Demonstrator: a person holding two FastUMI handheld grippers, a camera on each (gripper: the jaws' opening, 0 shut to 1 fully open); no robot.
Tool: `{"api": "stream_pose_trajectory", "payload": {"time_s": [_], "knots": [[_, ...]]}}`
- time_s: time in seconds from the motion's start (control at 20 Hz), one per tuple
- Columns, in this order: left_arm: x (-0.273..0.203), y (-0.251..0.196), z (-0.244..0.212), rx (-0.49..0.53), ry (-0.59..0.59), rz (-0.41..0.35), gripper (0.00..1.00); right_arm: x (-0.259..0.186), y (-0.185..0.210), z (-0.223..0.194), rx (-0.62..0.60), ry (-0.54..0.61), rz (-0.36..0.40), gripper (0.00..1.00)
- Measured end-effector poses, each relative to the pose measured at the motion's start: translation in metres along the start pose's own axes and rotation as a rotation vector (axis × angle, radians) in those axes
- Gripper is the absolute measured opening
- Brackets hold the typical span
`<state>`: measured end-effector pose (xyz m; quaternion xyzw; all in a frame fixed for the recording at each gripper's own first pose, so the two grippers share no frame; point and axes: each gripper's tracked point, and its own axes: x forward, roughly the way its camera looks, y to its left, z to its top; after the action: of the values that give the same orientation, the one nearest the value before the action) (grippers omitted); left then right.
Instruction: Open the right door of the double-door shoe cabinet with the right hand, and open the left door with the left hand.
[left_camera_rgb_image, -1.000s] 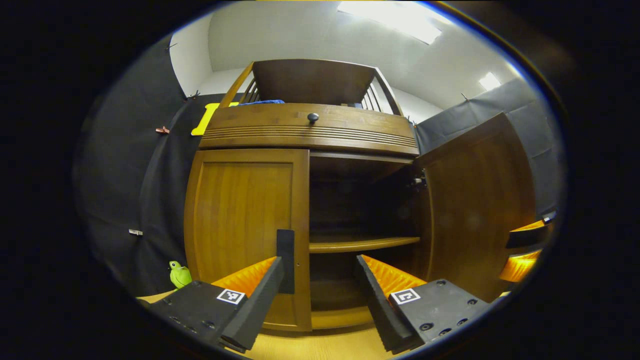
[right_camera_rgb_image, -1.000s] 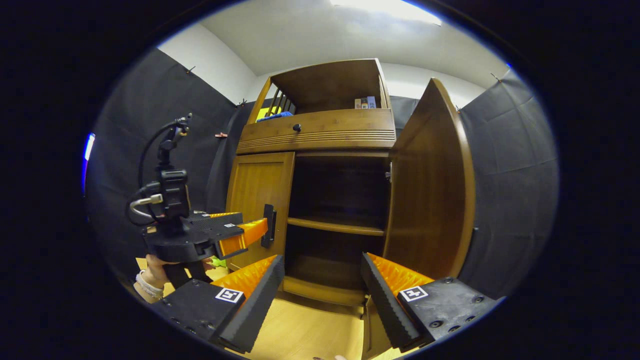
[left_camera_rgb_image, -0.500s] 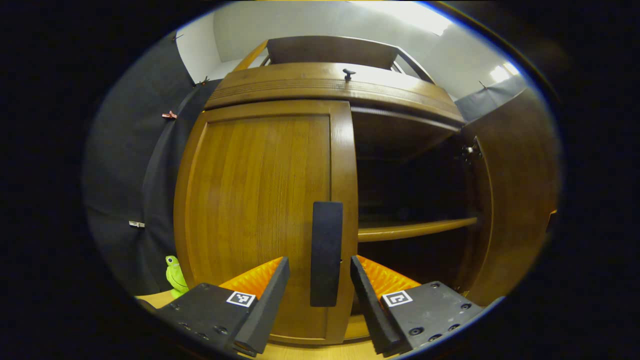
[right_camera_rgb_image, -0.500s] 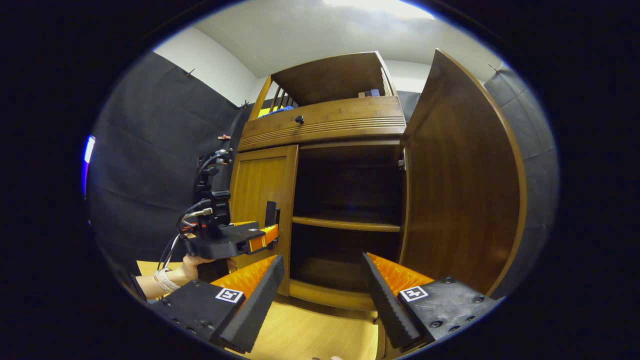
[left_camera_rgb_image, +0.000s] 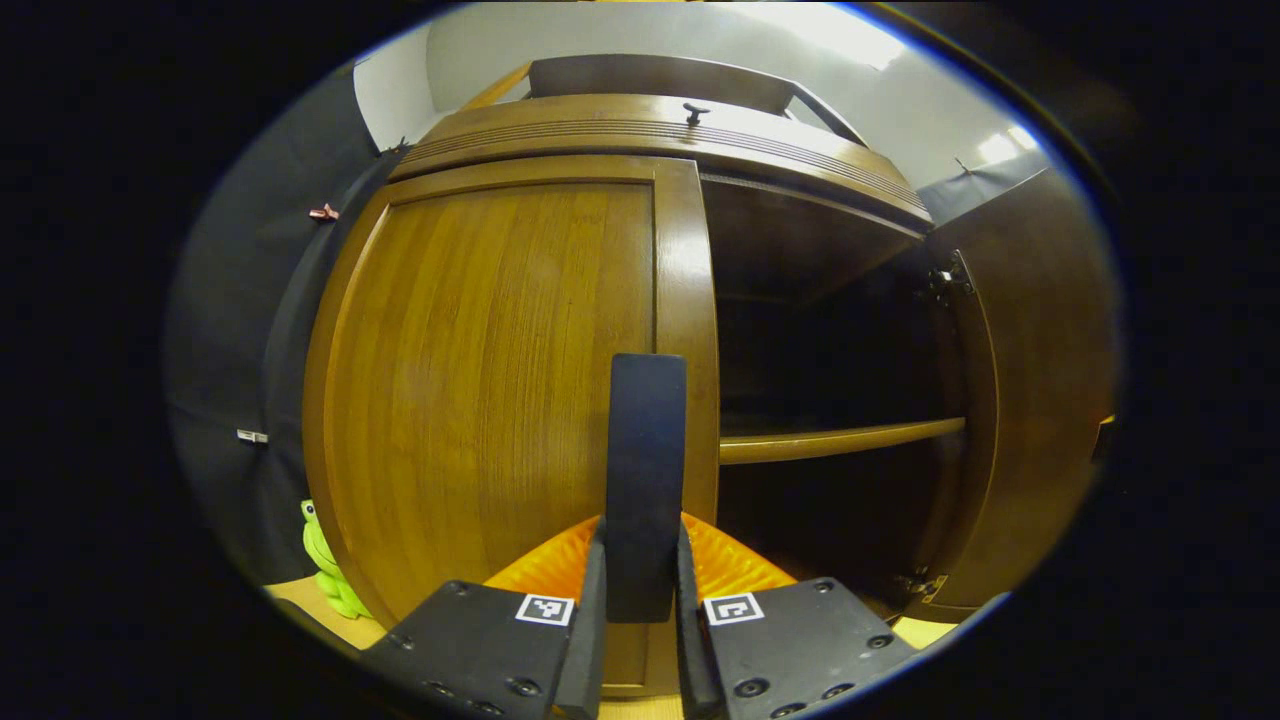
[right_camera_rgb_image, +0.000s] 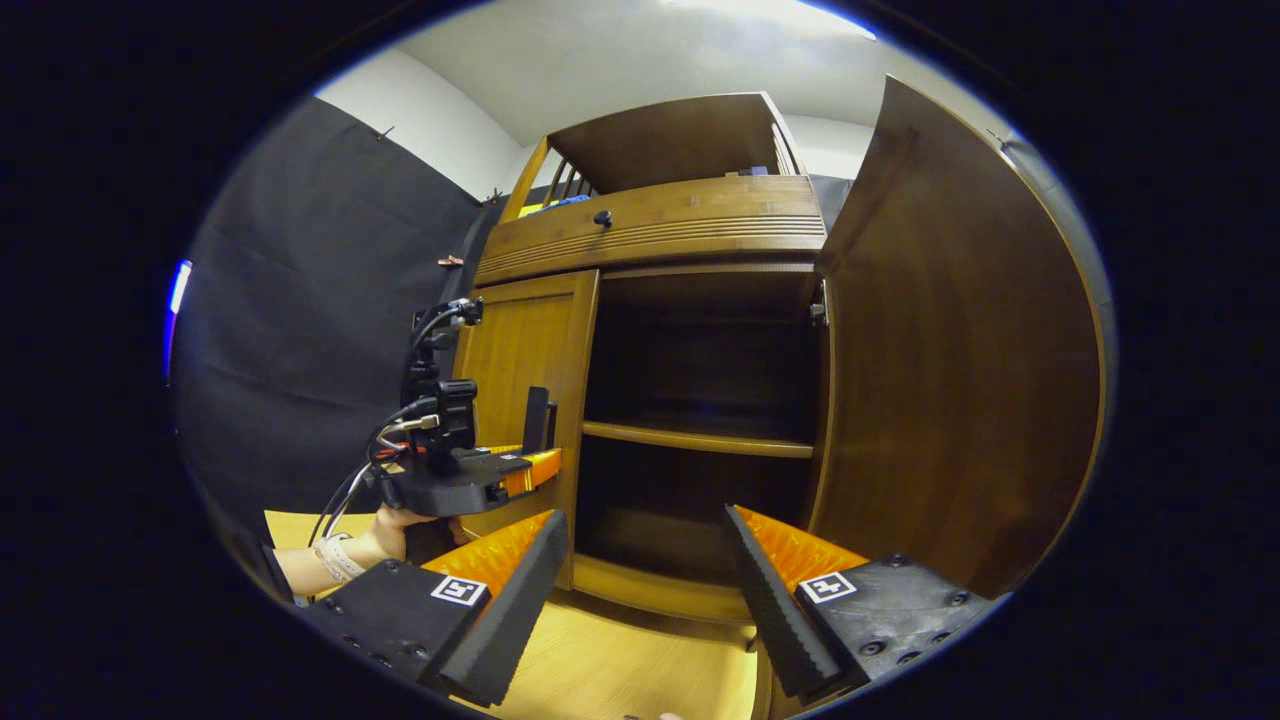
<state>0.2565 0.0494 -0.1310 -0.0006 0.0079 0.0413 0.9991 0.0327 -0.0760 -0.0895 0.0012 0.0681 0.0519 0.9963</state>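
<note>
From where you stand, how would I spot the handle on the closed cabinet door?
Find the wooden shoe cabinet against the black booth wall. Its right door stands swung open, while the left door is shut. The handle is the dark upright bar on that shut door's inner edge, clamped between the left gripper fingers; the drawer above has just a small round knob.

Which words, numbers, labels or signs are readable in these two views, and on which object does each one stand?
No readable word or number.
Square black-and-white marker patterns, not text: on the left hand-held gripper and the right hand-held gripper.
Small objects on the shoe cabinet's top shelf: too small to read.
The left door, its handle and the open right door bear no lettering.
</note>
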Motion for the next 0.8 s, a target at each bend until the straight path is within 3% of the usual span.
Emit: {"api": "stream_pose_trajectory", "payload": {"time_s": [0.3,0.8], "knots": [[-0.011,0.001,0.003,-0.024,0.021,-0.013,0.3,-0.01,0.007,0.004,-0.042,0.004,0.005,0.97],[-0.078,0.013,0.008,-0.068,0.076,-0.056,0.3,-0.025,0.029,0.008,-0.035,0.008,0.025,0.96]]}}
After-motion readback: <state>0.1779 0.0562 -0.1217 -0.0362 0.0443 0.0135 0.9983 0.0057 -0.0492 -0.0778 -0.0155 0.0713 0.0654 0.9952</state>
